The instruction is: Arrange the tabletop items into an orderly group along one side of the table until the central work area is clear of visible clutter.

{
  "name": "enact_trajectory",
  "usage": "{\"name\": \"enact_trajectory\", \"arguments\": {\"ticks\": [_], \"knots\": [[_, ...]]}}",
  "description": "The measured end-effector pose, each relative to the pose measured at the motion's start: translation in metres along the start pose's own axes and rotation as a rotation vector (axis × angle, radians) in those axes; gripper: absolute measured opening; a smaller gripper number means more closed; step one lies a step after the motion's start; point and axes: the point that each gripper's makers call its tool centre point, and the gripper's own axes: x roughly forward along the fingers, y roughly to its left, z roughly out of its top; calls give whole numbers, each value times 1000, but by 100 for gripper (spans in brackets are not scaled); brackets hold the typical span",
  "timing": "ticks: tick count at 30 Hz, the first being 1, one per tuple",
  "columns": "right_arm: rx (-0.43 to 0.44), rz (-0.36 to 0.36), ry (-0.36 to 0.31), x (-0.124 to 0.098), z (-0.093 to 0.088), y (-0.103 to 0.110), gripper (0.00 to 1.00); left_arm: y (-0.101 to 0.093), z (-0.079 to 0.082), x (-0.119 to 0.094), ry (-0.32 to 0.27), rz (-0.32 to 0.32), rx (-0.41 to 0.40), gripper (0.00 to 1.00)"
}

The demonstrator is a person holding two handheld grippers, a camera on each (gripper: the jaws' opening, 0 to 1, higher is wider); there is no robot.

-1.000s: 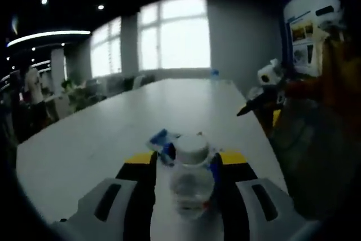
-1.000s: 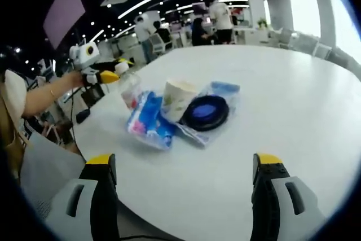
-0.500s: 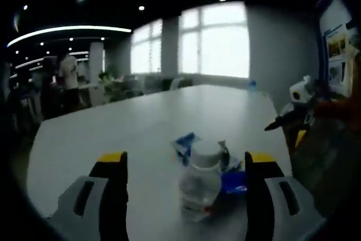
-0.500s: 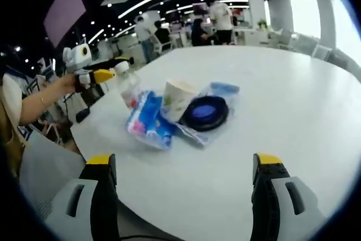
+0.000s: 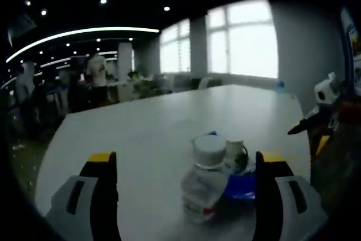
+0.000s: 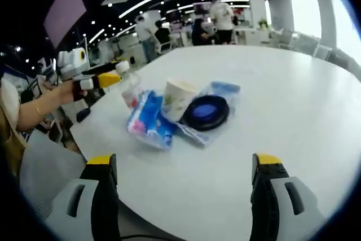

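A clear water bottle [image 5: 204,183] with a white cap stands upright on the white table [image 5: 152,134], between the jaws of my left gripper [image 5: 187,158], which is open and not touching it. Behind the bottle are a paper cup [image 5: 233,149] and a blue item [image 5: 241,185]. In the right gripper view the bottle [image 6: 130,86], a blue tissue pack [image 6: 149,120], the paper cup [image 6: 177,100], a round dark-blue dish [image 6: 205,112] and a clear bag [image 6: 224,90] cluster near the table's left edge. My left gripper [image 6: 110,78] hangs just left of the bottle. My right gripper [image 6: 183,162] is open, well short of the cluster.
The table [image 6: 293,100] stretches bare to the right of the cluster. Its curved near edge [image 6: 107,156] runs by my right jaws. A person's forearm [image 6: 39,108] holds the left gripper. Several people [image 6: 217,18] stand far behind; windows [image 5: 248,40] lie beyond the table.
My left gripper has let go of the bottle: its jaws went from shut around it to wide open, and it drew back slightly. The bottle stays standing. The right gripper has not moved.
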Motion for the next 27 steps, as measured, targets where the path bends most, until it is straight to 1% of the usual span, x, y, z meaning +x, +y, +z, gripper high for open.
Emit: {"name": "enact_trajectory", "arguments": {"ticks": [1,3,5,6,7,10,12,14,15,16,17,19,21,22,23,25,26,27], "knots": [[0,2,3,0,-1,0,98,0,3,0,-19,17,-10,99],[-2,4,4,0,-1,0,98,3,6,-1,-38,60,-19,99],[-6,5,9,1,-1,0,98,8,6,-2,-37,114,-32,98],[-7,4,11,1,-1,0,98,7,8,-1,-43,119,-29,98],[-8,3,12,1,-2,0,98,10,8,-1,-39,146,-40,97],[-3,0,5,0,0,-1,98,7,11,-3,-53,176,-50,95],[2,1,1,0,0,-1,97,6,15,-4,-70,192,-44,91],[2,-4,3,0,0,-3,97,2,20,-5,-94,196,-47,90],[0,-5,3,-1,0,-3,97,1,21,-5,-90,202,-51,90],[0,-5,5,-1,-1,-3,96,-1,21,-5,-86,206,-53,88],[-2,-4,6,0,-1,-3,96,1,19,-7,-81,235,-63,85],[-5,-2,4,0,0,-2,96,3,15,-9,-73,272,-70,78],[-12,-4,5,0,-1,-2,96,1,12,-8,-64,277,-65,77],[-14,-7,7,0,-1,-2,96,0,10,-9,-56,298,-75,75],[-16,-9,9,0,-1,-3,96,-2,9,-10,-55,303,-90,73],[-19,-13,11,0,-2,-4,96,-4,11,-12,-79,318,-102,66],[-19,-12,10,0,-2,-3,96,-6,18,-12,-116,313,-74,63],[-19,-10,9,0,-2,-3,96,-8,18,-12,-112,311,-76,62]]}}
